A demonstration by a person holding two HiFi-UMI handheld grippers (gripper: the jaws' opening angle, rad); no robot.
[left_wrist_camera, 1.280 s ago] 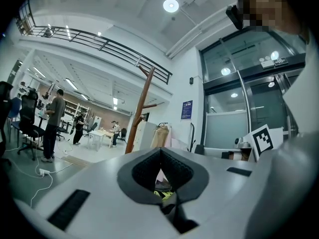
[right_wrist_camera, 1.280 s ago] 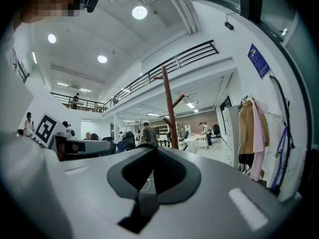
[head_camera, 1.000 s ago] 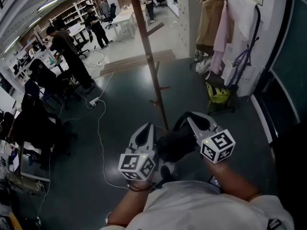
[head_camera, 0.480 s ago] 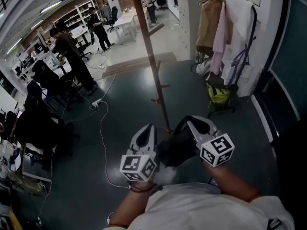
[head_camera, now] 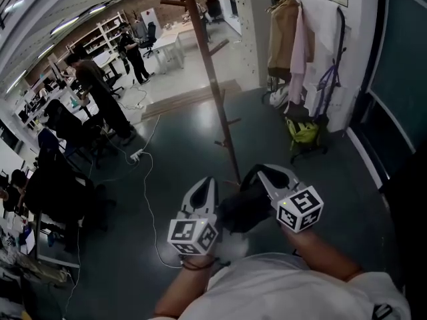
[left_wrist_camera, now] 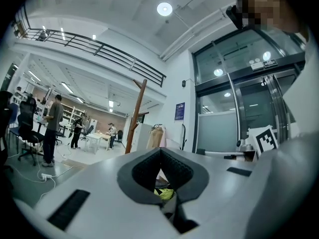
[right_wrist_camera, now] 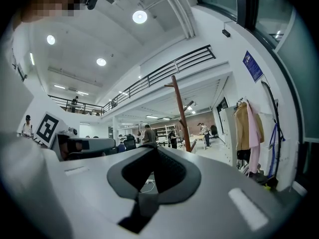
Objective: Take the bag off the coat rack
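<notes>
Coats on the right wall have drifted leftward in the head view. Left gripper and right gripper sit low, jaws together on nothing. No bag shows on the wooden coat rack. What looks like a purple-strapped bag hangs beside the coats. To take it, part the jaws at a strap and lift it clear of its hook.

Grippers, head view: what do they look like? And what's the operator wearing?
Left gripper and right gripper match: pale grey tapered jaw shells, each with a cube of black-and-white square markers at the rear. Dark ribbed pads line the jaws inside. No cables show. The person wears a white short-sleeved top and a dark band at the left wrist.
</notes>
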